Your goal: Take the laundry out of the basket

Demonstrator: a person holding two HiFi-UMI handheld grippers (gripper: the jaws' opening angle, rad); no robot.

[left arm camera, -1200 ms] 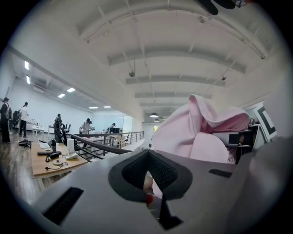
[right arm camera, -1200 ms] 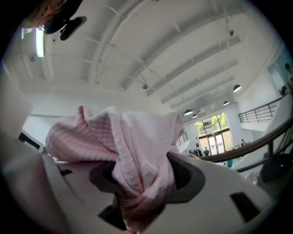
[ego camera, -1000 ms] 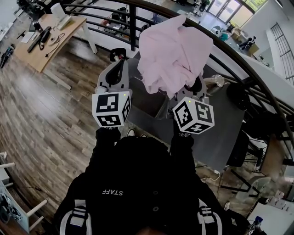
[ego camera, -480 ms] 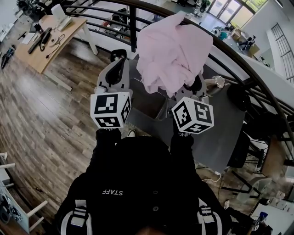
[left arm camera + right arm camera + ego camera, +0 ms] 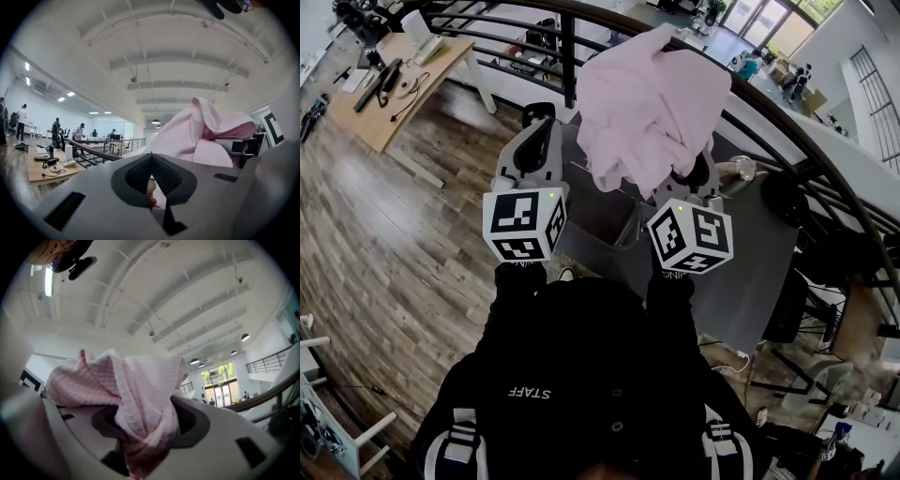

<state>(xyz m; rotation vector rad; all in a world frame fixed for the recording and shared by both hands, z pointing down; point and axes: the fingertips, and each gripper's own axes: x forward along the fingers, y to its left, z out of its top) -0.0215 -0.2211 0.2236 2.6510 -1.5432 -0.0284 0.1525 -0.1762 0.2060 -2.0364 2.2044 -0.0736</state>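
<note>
A pink waffle-weave cloth (image 5: 652, 103) is held high, bunched over my right gripper (image 5: 140, 432), whose jaws are shut on a twisted fold of it (image 5: 136, 390). In the head view only that gripper's marker cube (image 5: 692, 236) shows below the cloth. My left gripper (image 5: 540, 120) is raised beside it on the left. Its pads (image 5: 161, 176) meet at the tips with nothing clamped, and the cloth (image 5: 187, 136) hangs just beyond them. Below both grippers the grey basket (image 5: 623, 225) stands on a dark table (image 5: 750, 262); what lies inside it is hidden.
A curved black railing (image 5: 769, 122) runs behind the table. A wooden desk (image 5: 394, 75) with cables and devices stands at the far left on the plank floor (image 5: 384, 234). A glass object (image 5: 741, 169) sits on the table at the right.
Both grippers and the pink cloth have drifted a few pixels to the left; the grip on the cloth is unchanged.
</note>
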